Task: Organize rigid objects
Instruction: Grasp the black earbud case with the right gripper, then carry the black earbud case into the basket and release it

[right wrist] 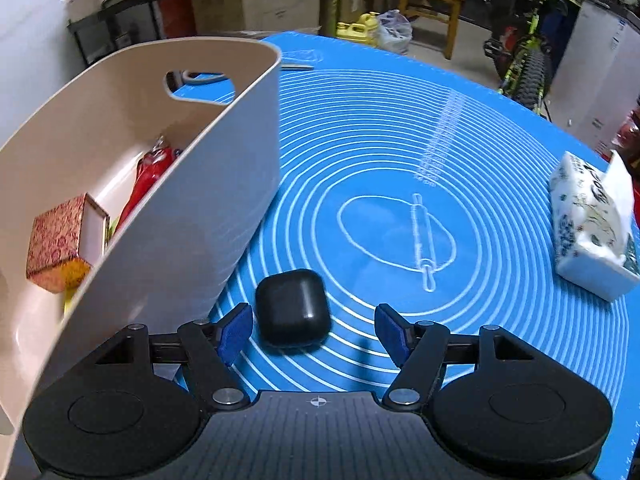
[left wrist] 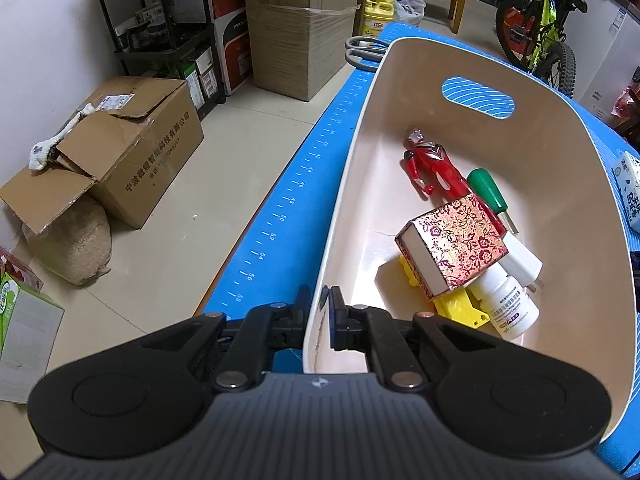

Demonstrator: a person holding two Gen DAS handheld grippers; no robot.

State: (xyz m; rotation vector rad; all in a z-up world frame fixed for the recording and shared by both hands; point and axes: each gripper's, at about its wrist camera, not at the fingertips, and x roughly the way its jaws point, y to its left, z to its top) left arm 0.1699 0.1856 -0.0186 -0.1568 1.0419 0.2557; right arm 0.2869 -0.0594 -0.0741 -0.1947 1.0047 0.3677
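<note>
**Right tongs coming onto black case beside bin**

I see a blue mat (right wrist: pixel 400 140) covering the tabletop, with the beige bin (right wrist: pixel 192 216) on its left part. My left tongs (left wrist: pixel 319 312) are clamped together on the bin's near rim, steadying it. My right tongs (right wrist: pixel 314 330) stand apart, nothing pressed between them; the black case (right wrist: pixel 293 312) lies flat on the mat just beside the bin wall, close to the left pad. I judge it light, rigid and glossy, so slippery with rounded corners; best pinched across its flat sides mid-body. Only the left wrist view shows the bin's contents fully: patterned box (left wrist: pixel 452 252), red figure (left wrist: pixel 432 168), white bottle (left wrist: pixel 512 308). Only the right wrist view shows the case and the tissue pack (right wrist: pixel 592 232).
</note>
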